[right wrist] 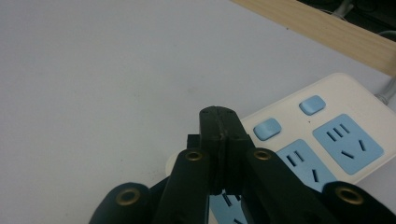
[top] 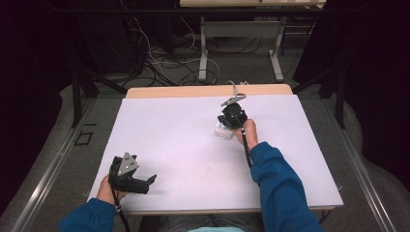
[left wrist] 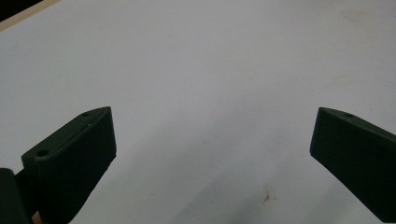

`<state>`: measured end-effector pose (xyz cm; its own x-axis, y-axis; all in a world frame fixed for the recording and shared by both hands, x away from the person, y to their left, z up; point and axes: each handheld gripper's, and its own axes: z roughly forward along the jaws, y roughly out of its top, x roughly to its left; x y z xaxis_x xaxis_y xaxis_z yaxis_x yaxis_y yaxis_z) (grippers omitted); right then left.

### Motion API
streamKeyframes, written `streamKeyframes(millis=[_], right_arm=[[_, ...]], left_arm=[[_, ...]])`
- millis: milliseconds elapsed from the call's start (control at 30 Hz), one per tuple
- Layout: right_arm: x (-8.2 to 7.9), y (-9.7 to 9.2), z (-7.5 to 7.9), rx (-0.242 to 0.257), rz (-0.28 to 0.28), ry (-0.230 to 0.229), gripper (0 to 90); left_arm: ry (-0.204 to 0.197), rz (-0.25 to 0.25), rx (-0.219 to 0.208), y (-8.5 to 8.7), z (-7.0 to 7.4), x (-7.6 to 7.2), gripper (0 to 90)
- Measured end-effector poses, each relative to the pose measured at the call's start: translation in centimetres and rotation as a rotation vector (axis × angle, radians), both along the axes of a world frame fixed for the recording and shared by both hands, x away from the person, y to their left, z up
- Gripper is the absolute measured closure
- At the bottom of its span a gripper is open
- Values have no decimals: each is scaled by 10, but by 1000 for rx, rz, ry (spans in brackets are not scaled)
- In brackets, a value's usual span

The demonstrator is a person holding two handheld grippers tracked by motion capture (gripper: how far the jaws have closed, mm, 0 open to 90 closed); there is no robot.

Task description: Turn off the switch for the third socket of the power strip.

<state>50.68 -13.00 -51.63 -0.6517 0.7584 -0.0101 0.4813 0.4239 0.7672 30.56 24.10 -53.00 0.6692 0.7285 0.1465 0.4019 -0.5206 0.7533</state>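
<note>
High view: power strip (top: 223, 129) lies toward the counter's (top: 169, 140) far right part, partly under the right gripper (top: 233, 116); left gripper (top: 130, 175) rests well apart from the strip, near the front left edge.

Left gripper view: jaws spread wide, nothing between.

Right gripper view: jaws pressed together, empty, tips just over the strip's (right wrist: 327, 135) blue switches (right wrist: 267, 128). Judgement: rigid, light plastic, smooth; grip across the narrow sides, or press a switch with the closed tips.

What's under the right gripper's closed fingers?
Under the right gripper lies a white power strip with blue sockets and switches. The fingers cover its near end.
</note>
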Motion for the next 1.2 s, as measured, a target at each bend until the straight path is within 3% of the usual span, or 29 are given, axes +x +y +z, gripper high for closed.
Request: streamKeyframes(millis=[667, 900, 1200], right_arm=[[6, 5, -15, -58, -17, 31, 900], [6, 2, -16, -36, -36, 53, 900], [5, 1, -18, -12, -31, 46, 900]], left_arm=[[-4, -1, 4, 0, 0, 0, 4], [-3, -2, 6, 0, 0, 0, 5], [4, -1, 3, 0, -1, 0, 5]])
